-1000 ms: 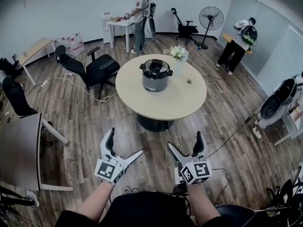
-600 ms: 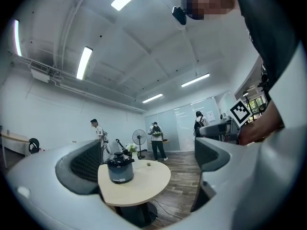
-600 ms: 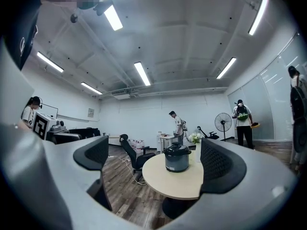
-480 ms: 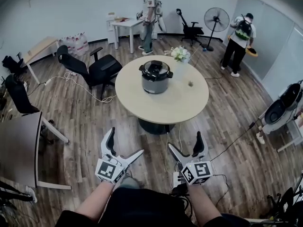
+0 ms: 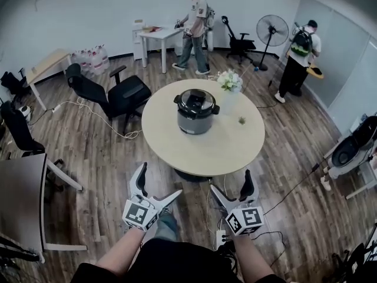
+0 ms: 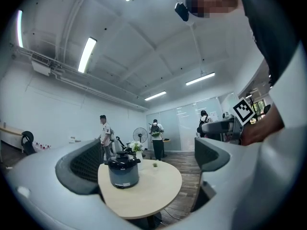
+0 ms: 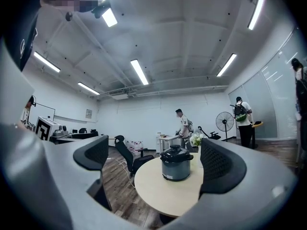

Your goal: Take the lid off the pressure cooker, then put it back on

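A grey pressure cooker (image 5: 196,113) with its black lid (image 5: 197,101) on stands on a round beige table (image 5: 177,149). It also shows in the left gripper view, pressure cooker (image 6: 123,172), and in the right gripper view, pressure cooker (image 7: 176,165). My left gripper (image 5: 155,186) is held low, short of the table's near edge, jaws open and empty. My right gripper (image 5: 231,190) hangs beside it, also open with nothing between its jaws. Both point toward the cooker from a distance.
A vase of white flowers (image 5: 230,81) and a small plant (image 5: 241,121) sit on the table right of the cooker. A black office chair (image 5: 112,93) stands left of the table. Cables (image 5: 88,108) run over the wood floor. Two people (image 5: 194,28) stand far back, near a fan (image 5: 272,31).
The view has come closer to the table, so the cooker looks larger and nearer. Both grippers stay open and keep their pose. The people at the back have shifted.
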`<control>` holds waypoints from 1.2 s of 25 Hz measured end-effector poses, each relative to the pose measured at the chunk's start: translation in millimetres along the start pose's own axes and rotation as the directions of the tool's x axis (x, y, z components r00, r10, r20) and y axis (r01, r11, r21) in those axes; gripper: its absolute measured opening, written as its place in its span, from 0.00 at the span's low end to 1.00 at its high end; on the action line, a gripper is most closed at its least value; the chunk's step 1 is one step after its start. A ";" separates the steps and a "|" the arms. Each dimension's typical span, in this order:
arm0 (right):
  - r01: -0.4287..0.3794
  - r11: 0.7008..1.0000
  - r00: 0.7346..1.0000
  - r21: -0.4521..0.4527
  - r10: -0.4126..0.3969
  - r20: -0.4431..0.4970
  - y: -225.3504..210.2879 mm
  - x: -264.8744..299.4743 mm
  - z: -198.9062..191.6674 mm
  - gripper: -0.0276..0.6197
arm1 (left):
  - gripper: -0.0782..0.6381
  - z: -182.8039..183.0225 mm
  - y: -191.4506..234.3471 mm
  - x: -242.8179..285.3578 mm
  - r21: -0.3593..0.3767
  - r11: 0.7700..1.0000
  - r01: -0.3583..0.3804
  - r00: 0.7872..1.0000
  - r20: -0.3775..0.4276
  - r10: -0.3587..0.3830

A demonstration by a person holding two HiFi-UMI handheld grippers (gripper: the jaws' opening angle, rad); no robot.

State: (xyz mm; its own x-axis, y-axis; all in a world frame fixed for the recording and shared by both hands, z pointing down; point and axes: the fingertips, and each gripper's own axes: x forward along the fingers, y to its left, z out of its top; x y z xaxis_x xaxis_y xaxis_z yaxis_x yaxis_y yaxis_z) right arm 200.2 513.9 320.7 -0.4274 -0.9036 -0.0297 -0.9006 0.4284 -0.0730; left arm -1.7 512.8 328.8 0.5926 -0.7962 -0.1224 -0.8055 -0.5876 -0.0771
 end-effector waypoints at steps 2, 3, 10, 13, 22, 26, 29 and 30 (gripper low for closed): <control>0.010 1.000 1.000 -0.005 -0.010 0.000 -10.9 31.8 1.3 0.97 | 0.93 -6.3 23.4 27.5 -0.008 1.000 0.015 1.000 0.004 -0.015; 0.015 1.000 1.000 -0.008 -0.015 -0.001 -16.6 49.6 2.7 0.97 | 0.93 -9.0 36.8 42.4 -0.011 1.000 0.022 1.000 0.004 -0.022; 0.060 0.997 0.998 -0.038 -0.061 -0.021 -49.9 178.7 14.7 0.97 | 0.93 -27.1 137.0 143.2 -0.035 0.997 0.069 0.998 -0.006 -0.069; 0.080 0.995 0.996 -0.052 -0.082 -0.028 -62.3 228.8 17.8 0.97 | 0.93 -38.0 174.6 178.7 -0.049 0.994 0.093 0.996 -0.011 -0.094; 0.116 0.989 0.990 -0.094 -0.124 -0.072 -84.8 336.3 19.9 0.97 | 0.93 -67.8 254.0 255.1 -0.100 0.983 0.155 0.987 -0.021 -0.158; 0.129 0.985 0.987 -0.111 -0.138 -0.077 -94.3 363.4 21.5 0.97 | 0.93 -83.8 272.4 279.2 -0.109 0.978 0.177 0.983 -0.035 -0.181; 0.131 0.984 0.986 -0.118 -0.142 -0.088 -103.1 376.6 22.6 0.97 | 0.93 -93.3 277.3 291.9 -0.121 0.975 0.187 0.980 -0.051 -0.194; 0.130 0.984 0.986 -0.120 -0.141 -0.088 -106.2 379.7 23.5 0.97 | 0.93 -96.0 278.0 295.1 -0.126 0.974 0.187 0.979 -0.054 -0.195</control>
State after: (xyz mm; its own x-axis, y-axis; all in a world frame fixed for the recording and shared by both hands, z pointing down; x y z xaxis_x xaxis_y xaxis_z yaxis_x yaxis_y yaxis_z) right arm 135.4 125.3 293.8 -0.3013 -0.9511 0.0683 -0.9514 0.3046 0.0443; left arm -49.7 100.7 366.2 0.7381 -0.6728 -0.0514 -0.6724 -0.7397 0.0271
